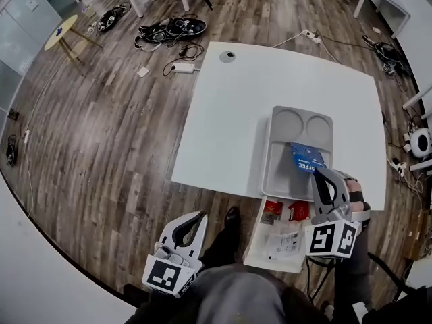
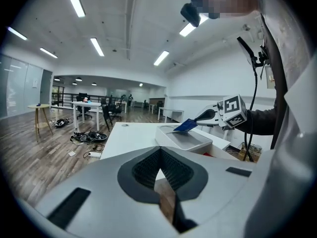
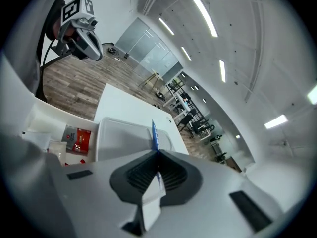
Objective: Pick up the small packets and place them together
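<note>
My right gripper [image 1: 318,172] is shut on a blue small packet [image 1: 307,158], which hangs over the near right part of a grey compartment tray [image 1: 271,155] on the white table [image 1: 229,113]. The right gripper view shows the blue packet [image 3: 154,135] edge-on, sticking out of the closed jaws above the tray [image 3: 119,133]. Two red packets [image 1: 272,210] and a white one [image 1: 283,243] lie in a white box [image 1: 255,240] at the table's near edge. My left gripper [image 1: 200,217] hangs shut and empty over the floor, left of the box.
Cables and a power strip [image 1: 177,67] lie on the wooden floor beyond the table. A small round grey object [image 1: 227,56] sits at the table's far edge. A yellow side table [image 1: 62,30] stands at the far left. My legs are under the near edge.
</note>
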Motion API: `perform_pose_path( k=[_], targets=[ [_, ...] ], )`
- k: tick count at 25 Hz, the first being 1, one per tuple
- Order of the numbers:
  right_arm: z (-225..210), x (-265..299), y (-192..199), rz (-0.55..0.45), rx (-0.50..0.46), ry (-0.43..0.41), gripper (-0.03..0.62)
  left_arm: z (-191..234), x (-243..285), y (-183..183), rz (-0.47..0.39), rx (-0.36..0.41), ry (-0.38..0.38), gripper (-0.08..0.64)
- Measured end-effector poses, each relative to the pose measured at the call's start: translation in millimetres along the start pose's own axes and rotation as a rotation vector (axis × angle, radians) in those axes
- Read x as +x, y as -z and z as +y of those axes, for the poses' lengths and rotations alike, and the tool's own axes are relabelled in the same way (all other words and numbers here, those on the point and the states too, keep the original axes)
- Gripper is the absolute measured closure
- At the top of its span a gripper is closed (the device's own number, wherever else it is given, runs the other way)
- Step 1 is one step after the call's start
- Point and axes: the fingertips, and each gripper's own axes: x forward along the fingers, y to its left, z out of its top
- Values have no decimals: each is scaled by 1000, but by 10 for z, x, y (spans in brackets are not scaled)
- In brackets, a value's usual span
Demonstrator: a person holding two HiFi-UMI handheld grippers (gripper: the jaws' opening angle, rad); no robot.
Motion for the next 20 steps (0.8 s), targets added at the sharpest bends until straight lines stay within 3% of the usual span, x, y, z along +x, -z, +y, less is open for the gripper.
perform_pose_path(
  k=[5,10,15,20],
  targets=[
    [254,49,-34,-30,34,-99,579,47,45,61,15,-12,-2,563],
    [514,84,20,-19,50,-195,529,-15,43,75,17,-5,5,563],
    [746,43,15,-21,86,-324,406,-75,-44,51,20,0,2,563],
    [763,-139,-64,-66,124,-370,371,-177,-130,42,19,-6,0,563]
  ],
)
